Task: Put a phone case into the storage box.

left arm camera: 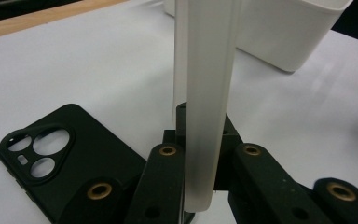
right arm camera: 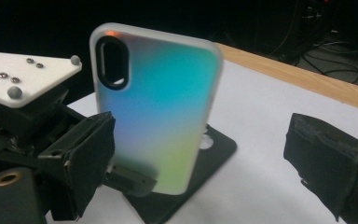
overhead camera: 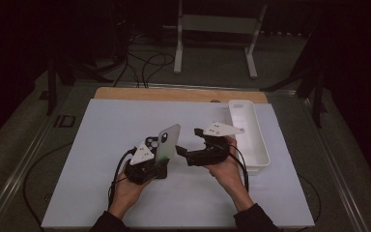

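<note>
Nearest the person, the left tongs [overhead camera: 160, 162] were clamped on the lower end of a frosted phone case [overhead camera: 167, 142], holding it upright just above the white counter [overhead camera: 101, 193]. In the left gripper view the case [left arm camera: 205, 107] rose edge-on between the two jaws. A black phone case [left arm camera: 60, 158] lay flat on the counter right beside those tongs, its camera cut-outs facing up. The right tongs [overhead camera: 183, 151] stood open, pointing at the frosted case from the right; in the right gripper view its jaws stood well apart, the case [right arm camera: 158, 107] in front of them. Farther back, right, sat a long white tray [overhead camera: 261, 145].
</note>
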Demonstrator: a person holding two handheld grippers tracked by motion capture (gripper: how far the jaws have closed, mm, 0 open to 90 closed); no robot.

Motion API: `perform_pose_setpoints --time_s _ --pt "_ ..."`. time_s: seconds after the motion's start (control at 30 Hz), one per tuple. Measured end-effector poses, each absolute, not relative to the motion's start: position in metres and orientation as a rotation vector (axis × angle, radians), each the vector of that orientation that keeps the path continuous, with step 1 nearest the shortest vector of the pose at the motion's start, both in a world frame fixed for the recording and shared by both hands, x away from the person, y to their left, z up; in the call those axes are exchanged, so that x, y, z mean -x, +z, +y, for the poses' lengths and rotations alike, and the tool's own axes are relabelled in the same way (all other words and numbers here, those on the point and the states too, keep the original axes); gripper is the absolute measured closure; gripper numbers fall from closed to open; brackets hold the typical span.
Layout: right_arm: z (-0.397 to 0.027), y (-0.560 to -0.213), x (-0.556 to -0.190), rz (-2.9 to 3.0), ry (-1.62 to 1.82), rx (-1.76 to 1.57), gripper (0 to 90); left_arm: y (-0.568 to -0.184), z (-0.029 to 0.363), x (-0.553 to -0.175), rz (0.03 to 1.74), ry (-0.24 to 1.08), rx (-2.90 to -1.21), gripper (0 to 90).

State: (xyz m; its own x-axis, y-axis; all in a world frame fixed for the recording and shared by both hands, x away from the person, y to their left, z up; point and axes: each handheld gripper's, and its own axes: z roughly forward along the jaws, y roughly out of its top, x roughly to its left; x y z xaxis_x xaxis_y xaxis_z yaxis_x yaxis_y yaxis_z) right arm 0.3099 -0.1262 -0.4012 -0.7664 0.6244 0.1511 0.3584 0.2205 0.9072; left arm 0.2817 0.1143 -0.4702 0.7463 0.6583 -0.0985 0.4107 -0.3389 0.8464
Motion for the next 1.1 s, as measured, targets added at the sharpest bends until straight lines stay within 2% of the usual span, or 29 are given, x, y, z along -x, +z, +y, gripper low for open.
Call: perform_pose_setpoints --time_s 0.3,0.37,0.53,1.1 --pt "-0.108 -0.399 -0.311 2.262 1.592 -0.951 9.2 -0.472 0.107 -0.279 0.811 0.356 -1.990 86.1" --pt "-0.104 -0.398 -0.311 2.267 1.600 -0.971 12.7 -0.473 0.107 -0.279 0.810 0.355 -1.992 86.1" --pt "-0.098 -0.396 -0.313 2.248 1.639 -1.012 13.6 -0.473 0.104 -0.277 0.799 0.378 -1.997 86.1" --pt "-0.092 -0.398 -0.313 2.206 1.636 -1.087 16.3 -0.474 0.097 -0.273 0.809 0.402 -1.991 85.9"
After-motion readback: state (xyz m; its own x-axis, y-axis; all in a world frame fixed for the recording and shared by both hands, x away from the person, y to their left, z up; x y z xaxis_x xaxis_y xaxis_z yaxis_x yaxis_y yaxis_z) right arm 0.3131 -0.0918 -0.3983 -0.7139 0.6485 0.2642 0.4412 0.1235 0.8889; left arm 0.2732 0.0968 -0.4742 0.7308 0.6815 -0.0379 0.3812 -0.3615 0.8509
